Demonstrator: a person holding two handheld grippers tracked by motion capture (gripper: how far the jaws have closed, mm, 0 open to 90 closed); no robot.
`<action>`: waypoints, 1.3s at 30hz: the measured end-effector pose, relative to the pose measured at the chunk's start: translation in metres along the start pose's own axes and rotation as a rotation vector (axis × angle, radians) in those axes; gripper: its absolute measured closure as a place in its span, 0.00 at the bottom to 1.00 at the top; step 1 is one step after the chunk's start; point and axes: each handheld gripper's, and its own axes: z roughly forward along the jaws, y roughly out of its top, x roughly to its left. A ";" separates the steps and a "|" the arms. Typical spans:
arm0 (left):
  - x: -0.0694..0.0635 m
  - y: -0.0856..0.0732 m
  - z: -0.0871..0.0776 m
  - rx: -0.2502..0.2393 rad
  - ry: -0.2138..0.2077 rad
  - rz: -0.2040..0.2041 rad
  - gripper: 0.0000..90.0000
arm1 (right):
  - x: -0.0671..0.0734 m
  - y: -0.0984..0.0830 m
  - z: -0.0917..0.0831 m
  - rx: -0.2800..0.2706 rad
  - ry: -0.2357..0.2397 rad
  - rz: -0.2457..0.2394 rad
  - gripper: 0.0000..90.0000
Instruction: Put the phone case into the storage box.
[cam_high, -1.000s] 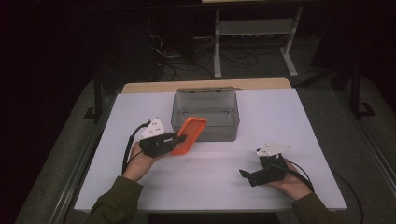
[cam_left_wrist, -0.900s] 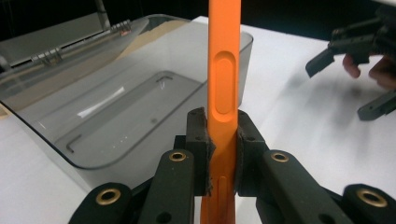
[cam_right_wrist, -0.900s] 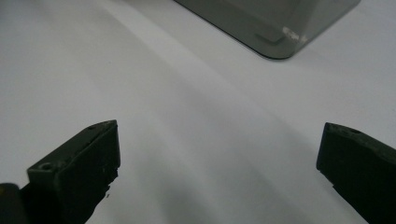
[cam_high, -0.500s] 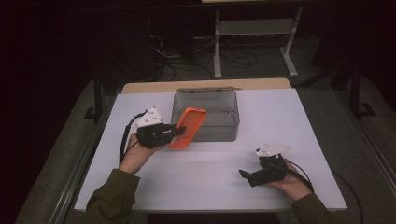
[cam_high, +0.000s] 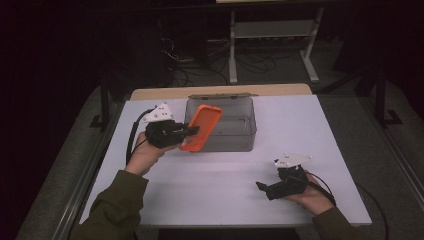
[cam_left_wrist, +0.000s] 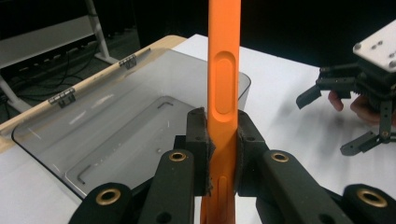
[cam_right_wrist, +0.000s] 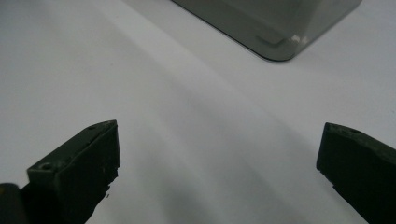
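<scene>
Clamping the orange phone case in my left gripper above the grey bin's near wall; my right gripper rests agape on the white table.

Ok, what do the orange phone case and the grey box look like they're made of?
Orange phone case: probably soft silicone or rubbery plastic, with a matte, even surface and a moulded button bump on its edge; the left gripper clamps it. Grey box: likely hard smoked plastic, glossy and see-through, since its floor shows through the wall and the rounded corners catch highlights.
</scene>
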 end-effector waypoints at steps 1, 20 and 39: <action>0.001 0.002 0.000 -0.002 -0.002 -0.001 0.88 | 0.000 0.000 0.000 0.000 0.000 0.001 0.00; 0.018 0.038 0.010 0.001 0.000 0.009 0.88 | 0.000 0.000 0.000 -0.004 0.005 0.006 0.00; 0.036 0.060 0.033 0.056 0.028 -0.002 0.88 | -0.001 0.000 -0.002 -0.016 0.016 0.015 0.00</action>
